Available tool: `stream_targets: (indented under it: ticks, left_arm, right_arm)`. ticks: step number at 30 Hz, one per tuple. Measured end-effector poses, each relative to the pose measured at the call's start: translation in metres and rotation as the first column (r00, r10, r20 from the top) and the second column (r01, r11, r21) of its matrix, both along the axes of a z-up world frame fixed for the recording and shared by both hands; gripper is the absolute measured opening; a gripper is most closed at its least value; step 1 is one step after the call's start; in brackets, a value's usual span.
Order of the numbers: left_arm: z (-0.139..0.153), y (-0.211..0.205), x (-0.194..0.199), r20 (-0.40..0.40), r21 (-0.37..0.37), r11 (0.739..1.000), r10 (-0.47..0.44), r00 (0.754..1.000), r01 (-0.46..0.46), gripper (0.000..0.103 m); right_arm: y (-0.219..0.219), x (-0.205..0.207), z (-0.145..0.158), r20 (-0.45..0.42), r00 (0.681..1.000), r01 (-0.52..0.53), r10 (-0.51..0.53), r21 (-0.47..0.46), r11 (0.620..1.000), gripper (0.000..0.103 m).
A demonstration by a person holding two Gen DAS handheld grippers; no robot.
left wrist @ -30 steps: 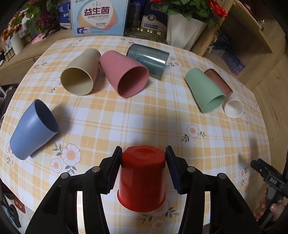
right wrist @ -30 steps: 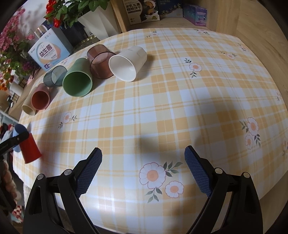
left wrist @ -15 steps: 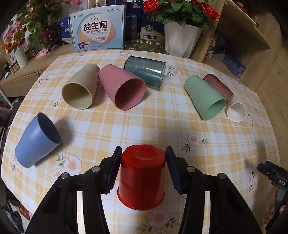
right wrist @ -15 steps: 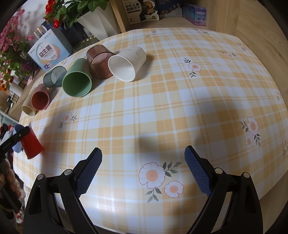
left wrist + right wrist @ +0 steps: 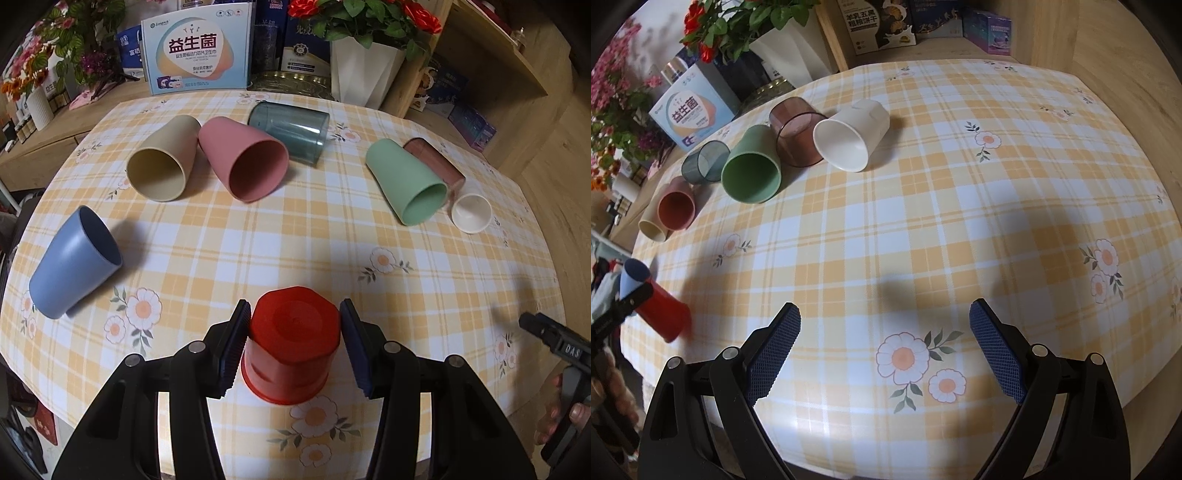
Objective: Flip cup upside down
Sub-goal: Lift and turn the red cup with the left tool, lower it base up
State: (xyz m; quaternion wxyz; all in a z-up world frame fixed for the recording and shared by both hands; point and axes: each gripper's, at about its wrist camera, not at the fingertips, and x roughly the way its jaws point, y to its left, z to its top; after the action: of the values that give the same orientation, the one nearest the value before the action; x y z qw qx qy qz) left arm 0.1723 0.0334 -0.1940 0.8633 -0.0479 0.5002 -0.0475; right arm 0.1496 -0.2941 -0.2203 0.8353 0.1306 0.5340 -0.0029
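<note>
My left gripper (image 5: pixel 293 332) is shut on a red cup (image 5: pixel 291 343), its base up and mouth down, held near the front edge of the plaid tablecloth (image 5: pixel 295 251). In the right wrist view the red cup (image 5: pixel 663 314) shows at the far left, tilted in the left gripper (image 5: pixel 622 308). My right gripper (image 5: pixel 884 350) is open and empty over the cloth (image 5: pixel 960 221); its tip shows in the left wrist view (image 5: pixel 554 336) at the right edge.
Several cups lie on their sides: blue (image 5: pixel 74 262), beige (image 5: pixel 162 162), pink (image 5: pixel 245 158), smoky grey (image 5: pixel 290 131), green (image 5: pixel 406 181), brown (image 5: pixel 434 162), white (image 5: pixel 472 212). A box (image 5: pixel 195 48) and a flower vase (image 5: pixel 365 72) stand behind the table.
My left gripper has lifted and tilted with the red cup, so the view now looks down on the cup's base. The right gripper has stayed still and open.
</note>
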Motion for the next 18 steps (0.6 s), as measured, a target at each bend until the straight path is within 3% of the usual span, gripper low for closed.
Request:
stream_targets:
  ticks: [18]
  left_arm:
    - [-0.0057,-0.0075,-0.0092,-0.021,-0.005,1.000,-0.015,1.000,0.015,0.047]
  right_arm:
    - [-0.0029,-0.0051,0.0078,0.012,1.000,0.012,-0.012,-0.004,1.000,0.090]
